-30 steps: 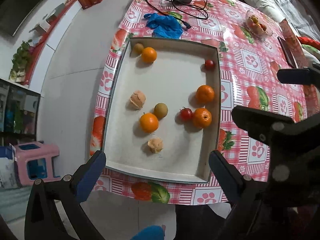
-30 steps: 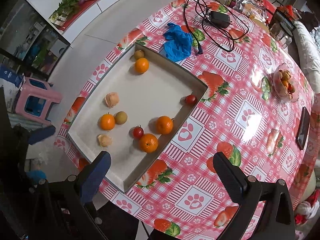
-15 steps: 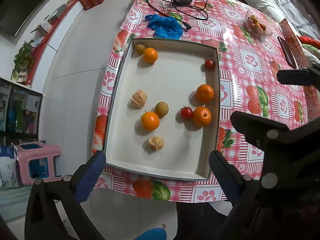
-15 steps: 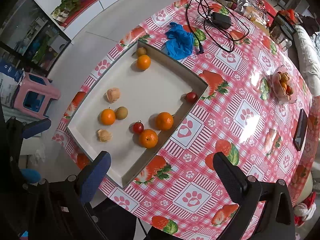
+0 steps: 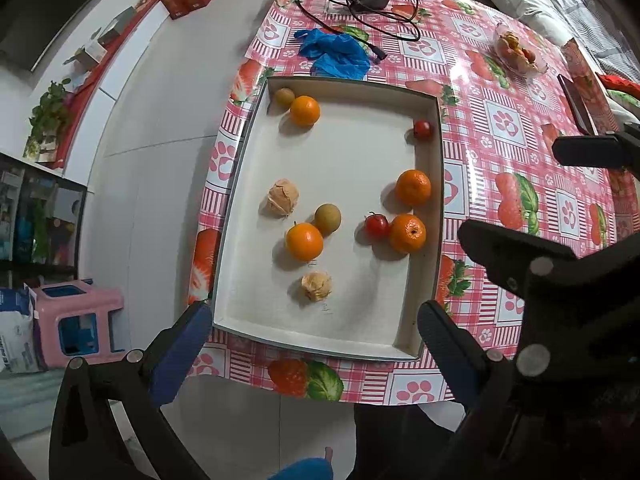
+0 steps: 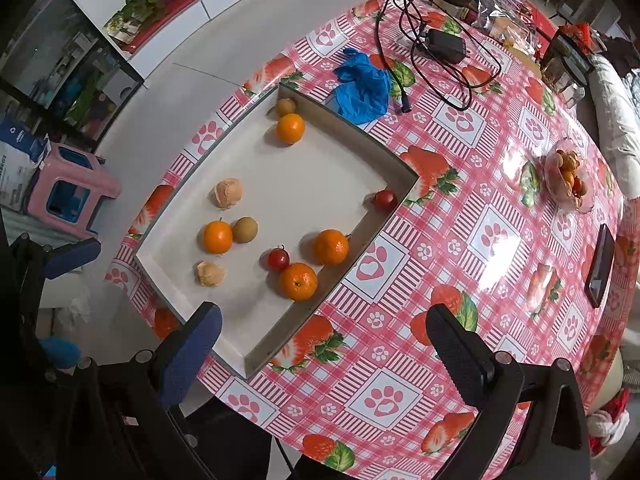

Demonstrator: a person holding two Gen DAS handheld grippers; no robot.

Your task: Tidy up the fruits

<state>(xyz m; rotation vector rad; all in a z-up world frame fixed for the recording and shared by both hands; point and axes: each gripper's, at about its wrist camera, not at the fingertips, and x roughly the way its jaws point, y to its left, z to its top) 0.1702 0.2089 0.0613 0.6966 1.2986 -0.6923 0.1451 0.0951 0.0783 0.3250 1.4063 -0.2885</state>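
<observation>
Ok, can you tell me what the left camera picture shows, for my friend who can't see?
A white tray on a strawberry tablecloth holds four oranges, two small red fruits, two brownish ones and two papery ones. The open left tongs hover at its near edge.

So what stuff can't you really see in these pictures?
- Small clear bowl of fruit, right wrist view: contents too small to name.
- Far clutter of jars and packets, right wrist view: blurred at the fisheye edge.
- Red patterned tablecloth, left wrist view: its near right corner sits behind the open black right gripper.
- Pink plastic stool, left wrist view: inside too dark.
</observation>
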